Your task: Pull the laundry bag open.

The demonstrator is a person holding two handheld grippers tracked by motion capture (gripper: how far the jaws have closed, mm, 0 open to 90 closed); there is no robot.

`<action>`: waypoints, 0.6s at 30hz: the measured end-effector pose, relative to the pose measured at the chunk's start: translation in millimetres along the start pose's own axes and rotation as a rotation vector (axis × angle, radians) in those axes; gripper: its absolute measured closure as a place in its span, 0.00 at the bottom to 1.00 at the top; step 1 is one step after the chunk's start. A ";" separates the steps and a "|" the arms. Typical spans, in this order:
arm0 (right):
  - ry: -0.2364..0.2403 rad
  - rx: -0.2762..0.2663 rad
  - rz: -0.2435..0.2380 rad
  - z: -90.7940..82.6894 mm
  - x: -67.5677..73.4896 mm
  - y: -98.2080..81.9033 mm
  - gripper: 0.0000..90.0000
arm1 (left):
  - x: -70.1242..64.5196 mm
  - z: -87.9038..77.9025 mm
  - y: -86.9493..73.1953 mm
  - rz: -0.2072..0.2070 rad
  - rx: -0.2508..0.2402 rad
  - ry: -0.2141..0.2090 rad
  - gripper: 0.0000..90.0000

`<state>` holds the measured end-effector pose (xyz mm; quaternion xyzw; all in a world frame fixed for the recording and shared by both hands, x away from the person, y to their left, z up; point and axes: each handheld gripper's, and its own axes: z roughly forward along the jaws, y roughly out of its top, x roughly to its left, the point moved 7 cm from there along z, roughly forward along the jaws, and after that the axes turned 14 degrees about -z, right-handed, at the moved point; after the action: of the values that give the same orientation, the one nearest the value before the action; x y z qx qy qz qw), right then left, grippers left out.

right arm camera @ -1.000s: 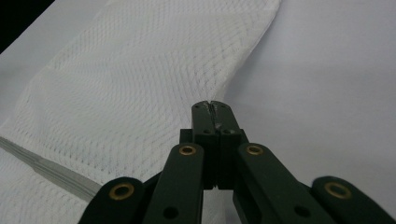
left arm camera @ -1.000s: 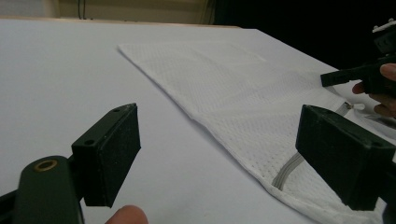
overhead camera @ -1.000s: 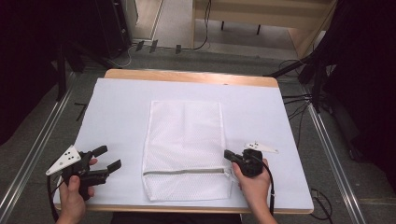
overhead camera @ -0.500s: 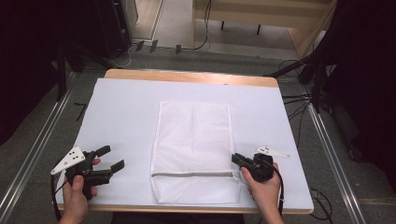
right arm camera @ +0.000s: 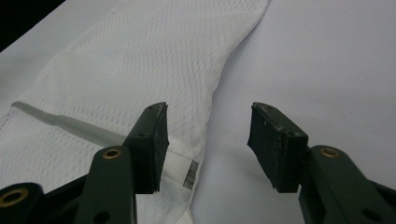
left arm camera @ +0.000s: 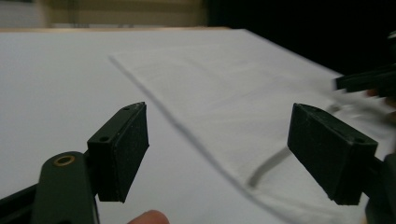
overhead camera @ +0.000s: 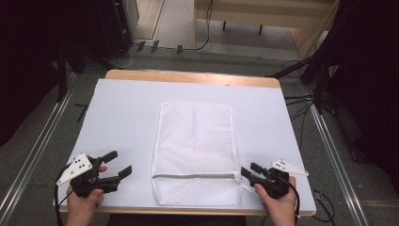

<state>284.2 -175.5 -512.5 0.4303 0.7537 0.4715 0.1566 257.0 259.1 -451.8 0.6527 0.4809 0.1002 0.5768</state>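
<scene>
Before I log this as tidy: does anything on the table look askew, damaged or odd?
Nothing stands out. The mesh bag lies flat and roughly square to the table, zip closed, no tears visible. Both tongs, left and right, are open and off it.

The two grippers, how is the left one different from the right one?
The left gripper sits off to the side of the white mesh bag, on bare table; the right gripper is right at the bag's zipper end. The left gripper's jaws stand wider apart than the right gripper's, which have just been opening. The left gripper's grey plate points outward to the left, the right's to the right. Both are black, hand-held, and grip nothing.
</scene>
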 end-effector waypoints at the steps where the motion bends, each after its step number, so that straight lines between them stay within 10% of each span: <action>1: 0.000 0.006 -0.003 -0.6 0.5 -0.5 0.55 | -14.2 8.0 -1.0 -0.042 0.018 -0.049 0.28; 18: 0.068 0.052 -0.081 1.9 17.3 -6.2 0.58 | -99.3 121.8 -35.7 -0.004 0.317 -0.146 0.98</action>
<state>272.2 -161.8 -515.8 0.3873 0.7873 0.4593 0.1385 270.7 100.7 -478.3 0.7399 0.4490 -0.0257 0.5002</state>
